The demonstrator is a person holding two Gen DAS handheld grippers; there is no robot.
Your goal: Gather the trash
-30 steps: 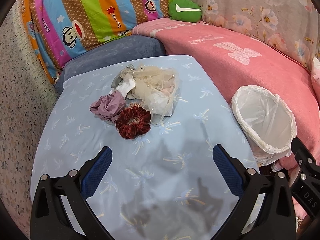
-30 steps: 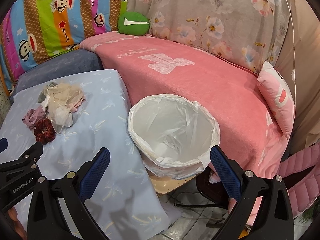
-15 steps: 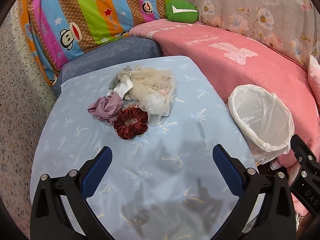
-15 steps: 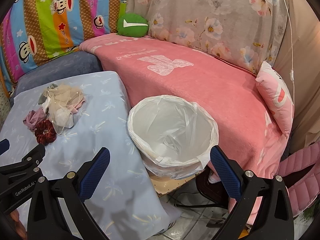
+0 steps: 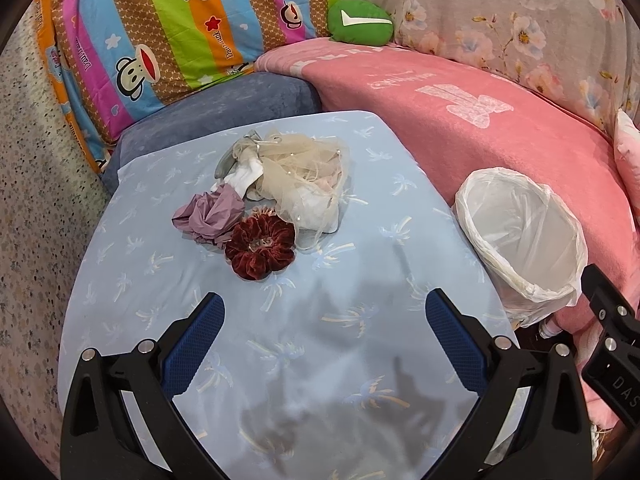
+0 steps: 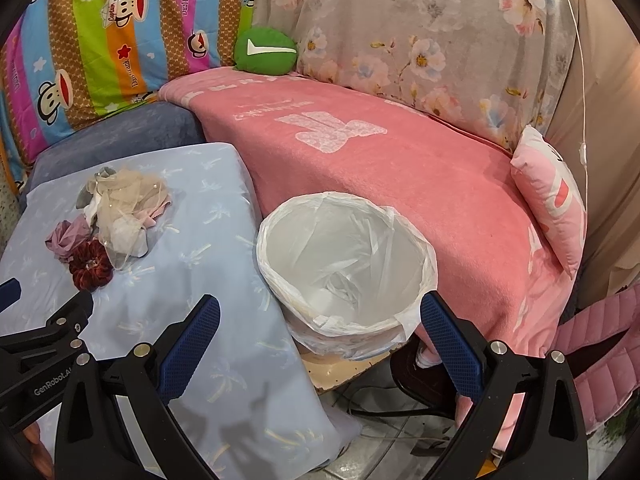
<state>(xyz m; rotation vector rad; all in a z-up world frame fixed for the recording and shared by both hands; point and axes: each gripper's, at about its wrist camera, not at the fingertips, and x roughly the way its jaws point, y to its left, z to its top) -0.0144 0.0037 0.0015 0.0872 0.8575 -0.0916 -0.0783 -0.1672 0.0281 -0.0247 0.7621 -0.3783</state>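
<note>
You are holding the left gripper [image 5: 324,316] wide open and empty, short of the scrunchie [image 5: 260,246] on the table [image 5: 152,280]. The right gripper [image 6: 320,320] is gaping over the bin [image 6: 416,256]. Grabbing carelessly, you are risking snagging the netting [image 5: 304,176].

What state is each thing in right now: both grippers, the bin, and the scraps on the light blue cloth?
Left gripper: open, empty, above the light blue palm-print cloth.
Right gripper: open, empty, in front of the bin.
White bin with clear plastic liner: upright, nothing but its liner visible inside.
Dark red velvet scrunchie: lying on the cloth, untouched.
Crumpled mauve fabric scrap: beside the scrunchie.
Beige tulle bundle: heaped behind them.
</note>
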